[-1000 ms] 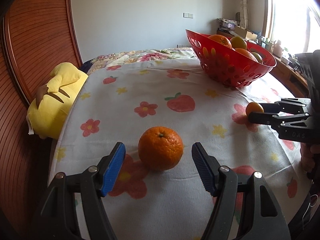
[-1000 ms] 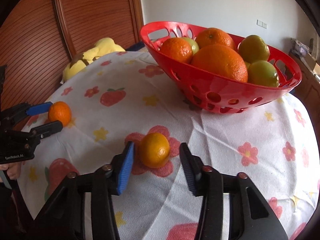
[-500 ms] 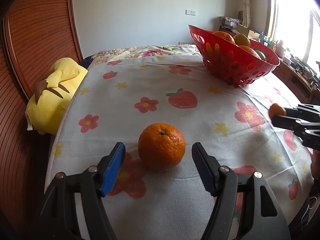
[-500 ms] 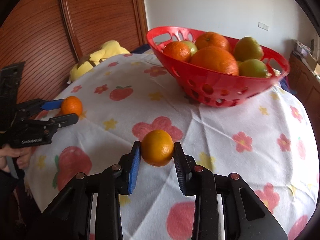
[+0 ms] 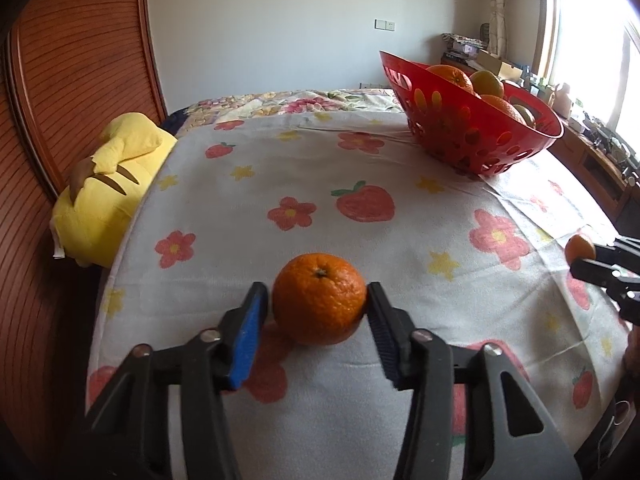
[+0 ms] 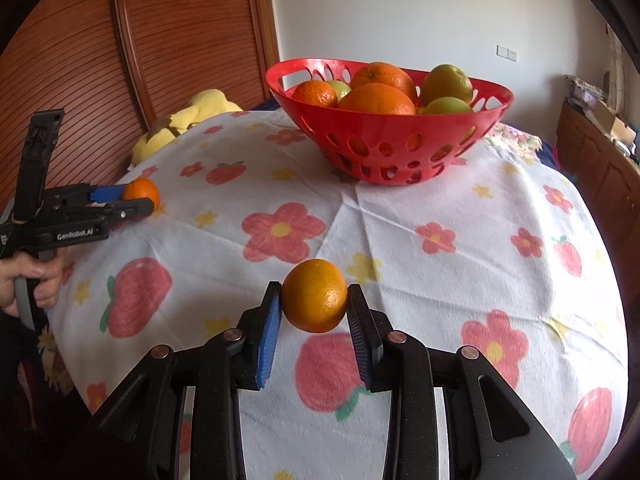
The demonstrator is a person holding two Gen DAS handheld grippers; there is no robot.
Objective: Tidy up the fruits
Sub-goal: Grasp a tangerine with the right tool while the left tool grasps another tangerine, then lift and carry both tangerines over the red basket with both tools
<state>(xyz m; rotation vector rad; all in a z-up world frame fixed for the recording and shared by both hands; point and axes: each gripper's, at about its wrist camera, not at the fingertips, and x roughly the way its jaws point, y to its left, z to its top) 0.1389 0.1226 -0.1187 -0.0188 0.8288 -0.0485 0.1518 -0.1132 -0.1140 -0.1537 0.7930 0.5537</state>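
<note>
Left wrist view: bare floral cloth (image 5: 400, 240) runs from the left gripper (image 5: 314, 312) to the red basket (image 5: 472, 148) at 1 o'clock; the cloth's edge drops off at 9 o'clock beside a yellow plush (image 5: 108, 184). Its jaws are closing on the orange (image 5: 319, 298) between them, which rests on the cloth with the right pad touching. The right gripper (image 6: 314, 304) clenches a smaller orange (image 6: 315, 295) above the cloth, basket at 12 o'clock.

left tongs (image 5: 316, 312) closing on orange (image 5: 319, 298) | right tongs (image 6: 314, 308) lifted tangerine (image 6: 314, 295)
</note>
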